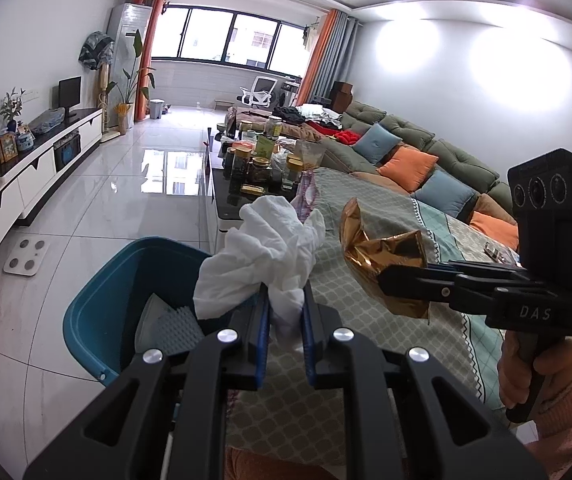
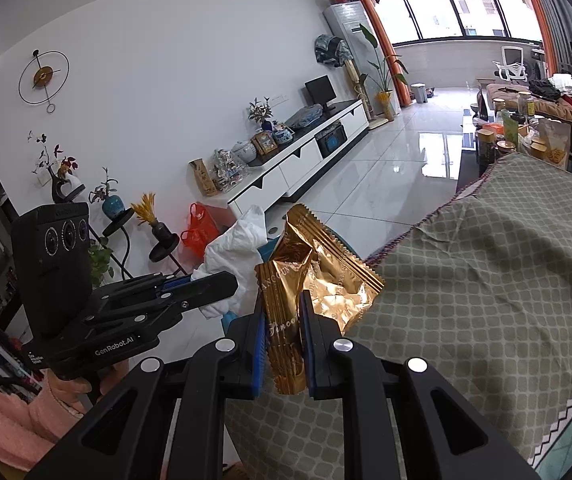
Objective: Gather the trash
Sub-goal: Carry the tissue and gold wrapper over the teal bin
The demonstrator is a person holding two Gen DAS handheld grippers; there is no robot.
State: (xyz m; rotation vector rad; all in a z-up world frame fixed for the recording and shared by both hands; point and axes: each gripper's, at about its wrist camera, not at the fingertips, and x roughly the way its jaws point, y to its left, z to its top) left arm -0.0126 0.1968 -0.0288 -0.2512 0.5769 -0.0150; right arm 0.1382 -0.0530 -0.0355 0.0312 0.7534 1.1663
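- The left gripper (image 1: pixel 284 308) is clenched on a crumpled white tissue (image 1: pixel 262 248): a twisted tail of it is pinched between the two blue pads (image 1: pixel 262 332), and the loose bulk billows out ahead of and above the fingertips.
- The right gripper (image 2: pixel 282 320) is clamped on a gold snack wrapper (image 2: pixel 317 276). One flat end runs down between its pads, and the crinkled, torn-open part fans out past the tips.
- Both hands hang over the edge of a surface draped in a green patterned cloth (image 1: pixel 369 264). The right gripper sits just beside the left, on the cloth side.
- Below and to the left of the tissue stands a blue bin (image 1: pixel 98 300) on the tiled floor (image 1: pixel 94 216), with some pale rubbish already inside.
- The step in hand looks like carrying both pieces to that bin.
- To do it well, I would bring each gripper fully over the bin's opening before letting go. Tissue and foil are light and likely to drift or catch on the rim.
- The tissue is nearer the bin, so it should probably drop first. The wrapper needs to travel further across.
- Further off, a cluttered coffee table (image 1: pixel 222 184) stands well apart.
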